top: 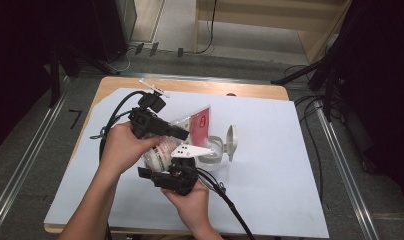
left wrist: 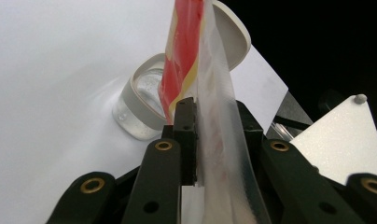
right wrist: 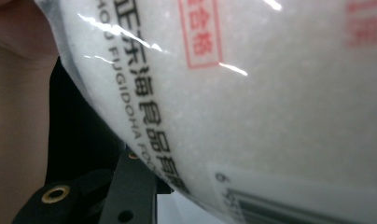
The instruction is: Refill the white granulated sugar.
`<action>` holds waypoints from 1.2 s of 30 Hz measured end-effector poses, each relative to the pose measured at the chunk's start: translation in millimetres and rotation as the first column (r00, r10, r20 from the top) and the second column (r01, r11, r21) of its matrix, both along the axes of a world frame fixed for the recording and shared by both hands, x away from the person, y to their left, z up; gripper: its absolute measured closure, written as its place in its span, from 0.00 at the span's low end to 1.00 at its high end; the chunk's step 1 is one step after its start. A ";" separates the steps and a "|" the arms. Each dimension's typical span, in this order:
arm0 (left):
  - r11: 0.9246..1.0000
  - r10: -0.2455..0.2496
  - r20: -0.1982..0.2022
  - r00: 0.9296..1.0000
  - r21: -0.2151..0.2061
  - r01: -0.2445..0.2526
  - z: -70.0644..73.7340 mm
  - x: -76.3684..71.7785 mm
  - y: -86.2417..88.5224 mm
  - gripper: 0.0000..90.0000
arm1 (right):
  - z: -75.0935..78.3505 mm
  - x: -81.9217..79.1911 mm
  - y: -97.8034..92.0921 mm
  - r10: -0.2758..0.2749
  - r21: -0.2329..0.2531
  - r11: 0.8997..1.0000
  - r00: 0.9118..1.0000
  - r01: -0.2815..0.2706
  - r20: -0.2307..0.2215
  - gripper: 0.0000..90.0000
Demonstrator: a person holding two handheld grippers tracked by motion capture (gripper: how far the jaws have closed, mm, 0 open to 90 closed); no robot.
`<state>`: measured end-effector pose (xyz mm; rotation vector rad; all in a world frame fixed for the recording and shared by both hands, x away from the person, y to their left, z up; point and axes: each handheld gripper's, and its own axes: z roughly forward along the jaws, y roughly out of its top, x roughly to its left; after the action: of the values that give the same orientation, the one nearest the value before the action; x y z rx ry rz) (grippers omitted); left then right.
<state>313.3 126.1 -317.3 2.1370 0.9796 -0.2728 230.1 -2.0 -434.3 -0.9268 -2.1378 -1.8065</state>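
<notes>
While the left gripper (left wrist: 203,135) pinches the upper part of a clear plastic pouch (top: 190,127) of white granules, its jaws closed flat on the film, the pouch hangs above and just beside an open jar (top: 213,150) whose hinged lid (top: 231,141) stands flipped back. The right gripper (top: 152,174) lies against the bulging lower end of the pouch; in the right gripper view the printed film presses close to the lens above one black jaw, and whether that claw grips the pouch or merely props it cannot be told. Judged from these positions, the work appears to be the filling of the jar from the pouch: the lid is already open and the pouch raised and tilted toward the rim, yet no stream of granules is visible, and the jar seems to hold little or nothing so far. Pouring, lowering the pouch and closing the lid would remain. A white sheet (top: 270,190) covers a wooden table (top: 110,85). Around it lie grey carpet, metal floor rails (top: 340,165), dark stands and trailing cables.
</notes>
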 end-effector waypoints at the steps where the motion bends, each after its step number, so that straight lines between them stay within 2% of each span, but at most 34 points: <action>1: 1.000 0.004 -0.005 1.000 -0.001 -0.004 0.0 -0.1 -0.8 0.86 | -0.1 0.2 0.2 -0.003 0.000 1.000 1.000 0.003 -0.001 0.70; 6: 1.000 0.006 -0.013 1.000 -0.005 -0.006 -0.5 0.0 -2.2 0.89 | 0.5 0.1 0.7 -0.003 -0.028 1.000 1.000 0.004 0.010 0.68; 10: 1.000 0.011 -0.012 1.000 0.001 -0.011 0.2 -0.5 -2.6 0.89 | 2.3 -2.2 4.3 0.009 -0.075 0.997 0.999 -0.006 0.041 0.63; 14: 1.000 0.011 -0.015 1.000 0.000 -0.011 1.2 -1.8 -3.8 0.89 | 3.5 -4.5 5.4 0.000 -0.118 0.993 0.997 0.009 0.077 0.68; 18: 1.000 -0.004 -0.005 1.000 -0.004 0.004 1.2 -1.3 -5.1 0.88 | 3.6 -4.0 4.1 -0.007 -0.101 0.995 0.998 0.013 0.066 0.69; 24: 0.999 -0.045 0.014 0.999 0.014 0.045 3.3 -1.6 -7.0 0.84 | 4.0 -4.8 2.6 -0.005 -0.067 0.998 0.999 0.009 0.047 0.69; 30: 0.998 -0.061 0.008 0.998 0.001 0.061 3.9 -0.7 -6.4 0.81 | 5.5 -5.2 -0.2 0.001 -0.021 1.000 1.000 0.000 0.018 0.69; 36: 0.998 -0.059 -0.001 0.998 0.018 0.059 3.4 1.4 -7.3 0.80 | 4.6 -3.5 -0.3 0.016 -0.002 1.000 1.000 -0.016 -0.001 0.69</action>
<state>314.7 118.8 -314.0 2.1845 0.9235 -0.2948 226.7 -2.3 -429.7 -0.9080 -2.1401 -1.7966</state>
